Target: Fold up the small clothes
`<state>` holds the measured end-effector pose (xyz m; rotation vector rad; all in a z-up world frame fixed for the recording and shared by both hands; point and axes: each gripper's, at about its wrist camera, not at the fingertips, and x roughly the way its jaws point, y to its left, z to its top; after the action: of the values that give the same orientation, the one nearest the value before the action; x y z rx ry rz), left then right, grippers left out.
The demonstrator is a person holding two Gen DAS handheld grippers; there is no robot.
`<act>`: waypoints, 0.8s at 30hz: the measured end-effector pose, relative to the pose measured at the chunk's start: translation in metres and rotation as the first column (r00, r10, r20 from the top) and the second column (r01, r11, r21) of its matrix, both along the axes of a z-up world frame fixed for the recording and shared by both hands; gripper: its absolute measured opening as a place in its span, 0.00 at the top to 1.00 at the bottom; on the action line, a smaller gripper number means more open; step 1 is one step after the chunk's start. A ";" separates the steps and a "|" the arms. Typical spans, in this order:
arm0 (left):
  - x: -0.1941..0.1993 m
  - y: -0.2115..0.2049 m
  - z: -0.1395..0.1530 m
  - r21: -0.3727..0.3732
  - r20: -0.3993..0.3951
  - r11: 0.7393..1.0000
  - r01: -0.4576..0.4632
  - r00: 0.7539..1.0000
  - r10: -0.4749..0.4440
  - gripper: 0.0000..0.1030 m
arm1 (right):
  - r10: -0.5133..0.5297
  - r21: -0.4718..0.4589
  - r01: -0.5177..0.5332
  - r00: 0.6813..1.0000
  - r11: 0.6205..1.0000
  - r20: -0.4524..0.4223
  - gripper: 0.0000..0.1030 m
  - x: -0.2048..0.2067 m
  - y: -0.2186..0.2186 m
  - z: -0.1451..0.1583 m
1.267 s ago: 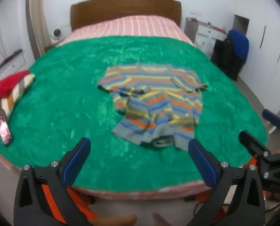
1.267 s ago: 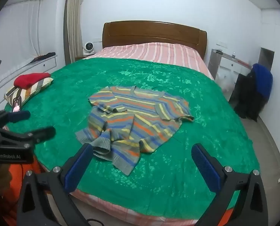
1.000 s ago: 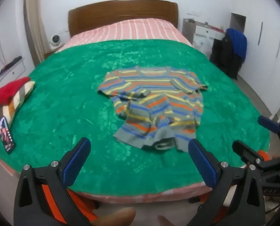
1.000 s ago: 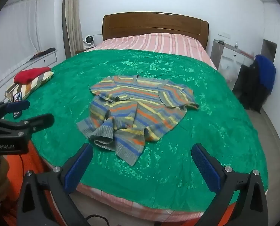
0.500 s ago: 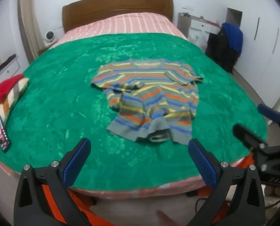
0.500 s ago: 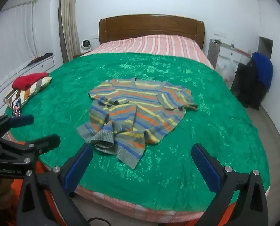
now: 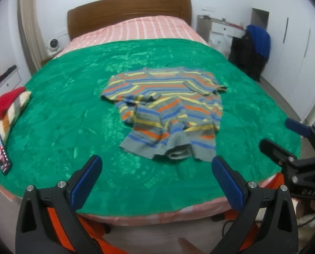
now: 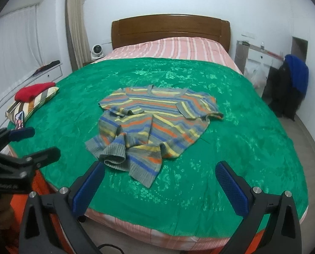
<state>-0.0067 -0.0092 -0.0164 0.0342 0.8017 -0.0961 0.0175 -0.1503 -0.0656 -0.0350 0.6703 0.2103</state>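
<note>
Sweater first: it lies in the middle of the green blanket, neck at the far side, bottom edge at the near side. It is not flat. The near part is bunched up, and one cuff is rolled into a lump near the bed's edge.

Your left claw is wide open and holds nothing. Your right claw is wide open too, and empty. Both hang over the near edge of the bed, a little way short of the sweater.

No fold is made yet, so I think the first job is to smooth it out. Here is how to do that well:

- Reach for the near bottom edge, one claw at each corner.
- Pinch only the sweater, not the blanket under it. The blanket is soft and may come up too.
- Pull gently toward you so the bunched part goes flat.
- Lay out the rolled sleeve before you fold.

Stay away from the phone and the pillow at the left.
</note>
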 end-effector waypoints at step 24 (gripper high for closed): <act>0.003 0.007 -0.008 0.047 -0.011 0.997 -0.057 0.998 0.058 0.00 | -0.028 -0.031 0.028 0.999 0.999 0.015 0.00 -0.002 0.000 -0.001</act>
<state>-0.0032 -0.0020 -0.0249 0.0545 0.8164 -0.0232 0.0154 -0.1501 -0.0664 -0.0572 0.6589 0.1721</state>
